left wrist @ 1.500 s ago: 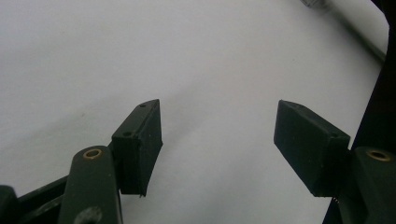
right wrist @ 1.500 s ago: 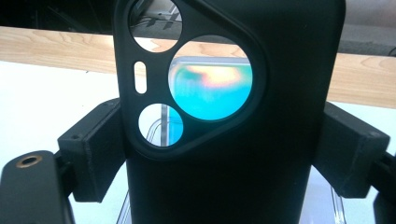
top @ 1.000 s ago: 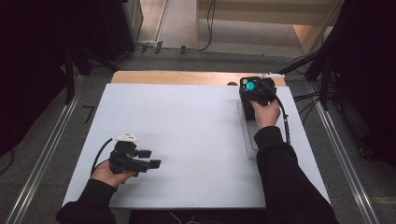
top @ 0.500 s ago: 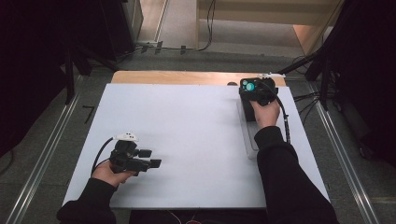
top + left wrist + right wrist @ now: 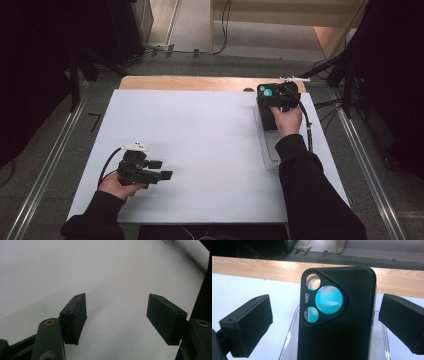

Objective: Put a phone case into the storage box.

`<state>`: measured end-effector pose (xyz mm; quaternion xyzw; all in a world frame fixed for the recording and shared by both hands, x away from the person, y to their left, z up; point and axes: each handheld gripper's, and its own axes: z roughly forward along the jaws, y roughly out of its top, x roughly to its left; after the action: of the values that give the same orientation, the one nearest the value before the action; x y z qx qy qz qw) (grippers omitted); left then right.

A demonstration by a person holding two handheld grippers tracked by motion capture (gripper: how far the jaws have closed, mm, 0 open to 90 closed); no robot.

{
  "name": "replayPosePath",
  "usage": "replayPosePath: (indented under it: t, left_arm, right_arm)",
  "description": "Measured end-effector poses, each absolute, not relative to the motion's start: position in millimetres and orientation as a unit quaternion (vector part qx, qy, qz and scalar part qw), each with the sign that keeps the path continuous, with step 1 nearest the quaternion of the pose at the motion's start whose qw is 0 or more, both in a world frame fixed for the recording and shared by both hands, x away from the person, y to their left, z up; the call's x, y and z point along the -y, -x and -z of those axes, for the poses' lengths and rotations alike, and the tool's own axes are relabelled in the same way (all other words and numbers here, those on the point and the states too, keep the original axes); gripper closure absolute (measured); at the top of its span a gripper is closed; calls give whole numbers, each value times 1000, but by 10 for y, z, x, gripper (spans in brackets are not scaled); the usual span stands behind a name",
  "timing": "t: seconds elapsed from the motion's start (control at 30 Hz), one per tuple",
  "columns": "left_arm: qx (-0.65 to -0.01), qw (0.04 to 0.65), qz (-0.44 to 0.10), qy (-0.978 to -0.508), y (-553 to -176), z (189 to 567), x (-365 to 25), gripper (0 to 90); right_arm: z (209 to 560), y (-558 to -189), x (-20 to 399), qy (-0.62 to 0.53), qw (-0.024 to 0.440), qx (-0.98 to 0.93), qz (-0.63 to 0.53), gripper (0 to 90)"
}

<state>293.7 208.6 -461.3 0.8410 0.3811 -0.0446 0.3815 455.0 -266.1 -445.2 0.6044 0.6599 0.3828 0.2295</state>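
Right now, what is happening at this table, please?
A person works at a white table with a claw in each hand. The right claw is at the far right, around a black phone case that stands over a clear tray. Its jaws have just been opening, and they now stand apart from the case on both sides. The left claw rests open near the front left, with nothing between its jaws.

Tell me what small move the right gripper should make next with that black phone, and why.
Probably close the right gripper on the black phone. Its jaws have just been opening and now stand apart on either side of the phone without touching it, while the phone leans in the clear tray. The left gripper rests open, far off.
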Motion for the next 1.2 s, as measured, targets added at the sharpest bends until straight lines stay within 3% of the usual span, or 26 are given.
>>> replayPosePath:
  t: [0.23, 0.4, 1.2]
  left_arm:
    - [-381, 385, 45, -839, -2936, 4614, -2085, 329]
    - [-383, 385, 45, -839, -2932, 4613, -2085, 329]
    - [-380, 384, 43, -841, -2908, 4596, -2077, 329]
  right_arm:
    - [4321, -4488, 2639, -597, 231, -672, -373, 0]
    - [4229, -4431, 2637, -588, 197, -683, -387, 0]
    - [3982, -4024, 2207, -516, 126, -741, -410, 0]
